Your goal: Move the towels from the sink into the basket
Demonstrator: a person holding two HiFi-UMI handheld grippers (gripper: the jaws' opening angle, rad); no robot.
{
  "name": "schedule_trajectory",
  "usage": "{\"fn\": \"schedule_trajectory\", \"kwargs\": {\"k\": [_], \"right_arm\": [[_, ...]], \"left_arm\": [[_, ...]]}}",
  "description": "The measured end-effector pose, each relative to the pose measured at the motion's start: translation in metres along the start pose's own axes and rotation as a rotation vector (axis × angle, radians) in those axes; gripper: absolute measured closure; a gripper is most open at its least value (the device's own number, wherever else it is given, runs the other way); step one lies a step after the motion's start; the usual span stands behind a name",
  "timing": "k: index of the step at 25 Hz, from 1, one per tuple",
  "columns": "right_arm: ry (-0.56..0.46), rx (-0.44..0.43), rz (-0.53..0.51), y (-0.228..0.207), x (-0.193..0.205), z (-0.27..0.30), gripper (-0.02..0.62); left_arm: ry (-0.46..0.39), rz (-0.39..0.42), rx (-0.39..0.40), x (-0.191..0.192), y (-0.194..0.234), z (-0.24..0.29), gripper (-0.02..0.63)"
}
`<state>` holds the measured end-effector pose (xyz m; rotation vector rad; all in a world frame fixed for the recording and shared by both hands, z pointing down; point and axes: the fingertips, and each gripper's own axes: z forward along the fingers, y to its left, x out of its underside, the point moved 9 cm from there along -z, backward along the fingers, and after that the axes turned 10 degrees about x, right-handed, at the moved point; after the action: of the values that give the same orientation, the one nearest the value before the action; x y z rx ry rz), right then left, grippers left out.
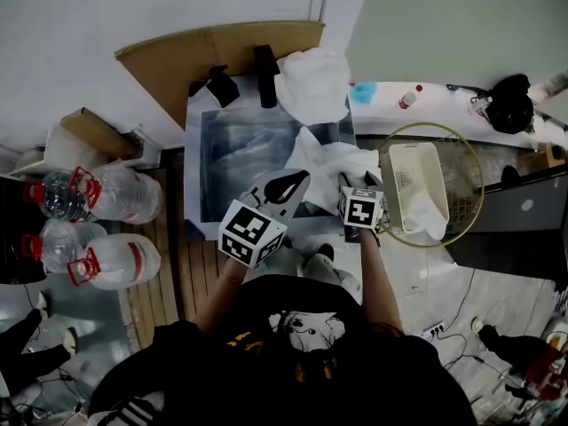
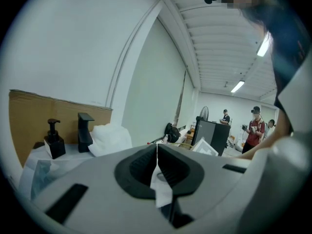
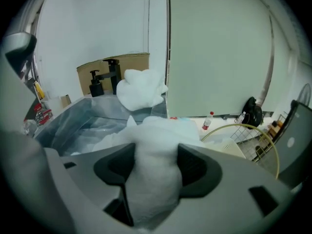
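My right gripper [image 3: 155, 152] clamped a towel [image 3: 161, 128] lying over the right rim of the sink [image 1: 204, 167], its bulk hiding the jaws' inner faces. My left gripper [image 2: 157, 146] was closed; a white sliver [image 2: 159, 189] behind was unidentifiable.

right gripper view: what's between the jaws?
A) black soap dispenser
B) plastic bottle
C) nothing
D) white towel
D: in the right gripper view the white towel fills the gap between the jaws of the right gripper, with both pads against it.
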<state>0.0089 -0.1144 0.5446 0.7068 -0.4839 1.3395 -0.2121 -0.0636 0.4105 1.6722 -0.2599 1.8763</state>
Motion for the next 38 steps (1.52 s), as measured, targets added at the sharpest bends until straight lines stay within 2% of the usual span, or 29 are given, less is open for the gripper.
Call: {"fn": "schedule_trajectory", "kwargs": {"k": [1, 3, 4, 7, 11, 17, 22, 28, 38], "right_arm": [[-0.013, 0.007, -0.008, 0.002, 0.000, -0.004, 0.341], [-0.042, 0.028, -0.029, 0.007, 0.000, -0.012, 0.461], [-0.053, 0.035, -0.041, 0.011, 0.001, -0.015, 0.493], [-0.065, 0.014, -0.017, 0.014, 0.001, -0.023, 0.515], [-0.113, -0.064, 0.104, 0.007, -0.012, -0.041, 0.534], [-0.293, -0.071, 0.129, -0.011, -0.053, -0.084, 0.537], [-0.425, -0.050, 0.130, -0.041, -0.080, -0.117, 0.537], [-0.499, 0.005, 0.087, -0.096, -0.089, -0.134, 0.537], [-0.656, 0.071, 0.053, -0.217, -0.116, -0.166, 0.537]], "left_arm": [[-0.003, 0.000, 0.004, 0.000, 0.000, 0.000, 0.598], [-0.009, -0.001, 0.012, -0.001, 0.000, 0.000, 0.598], [-0.011, -0.001, 0.016, -0.001, 0.000, 0.000, 0.598], [-0.012, 0.001, 0.026, -0.002, -0.002, 0.000, 0.598], [-0.014, 0.009, 0.036, -0.003, -0.002, 0.000, 0.598], [-0.009, 0.036, 0.054, -0.011, -0.005, 0.012, 0.598], [-0.010, 0.076, 0.103, -0.025, -0.019, 0.037, 0.598], [-0.021, 0.127, 0.156, -0.045, -0.042, 0.085, 0.598], [-0.072, 0.156, 0.223, -0.080, -0.090, 0.188, 0.598]]}}
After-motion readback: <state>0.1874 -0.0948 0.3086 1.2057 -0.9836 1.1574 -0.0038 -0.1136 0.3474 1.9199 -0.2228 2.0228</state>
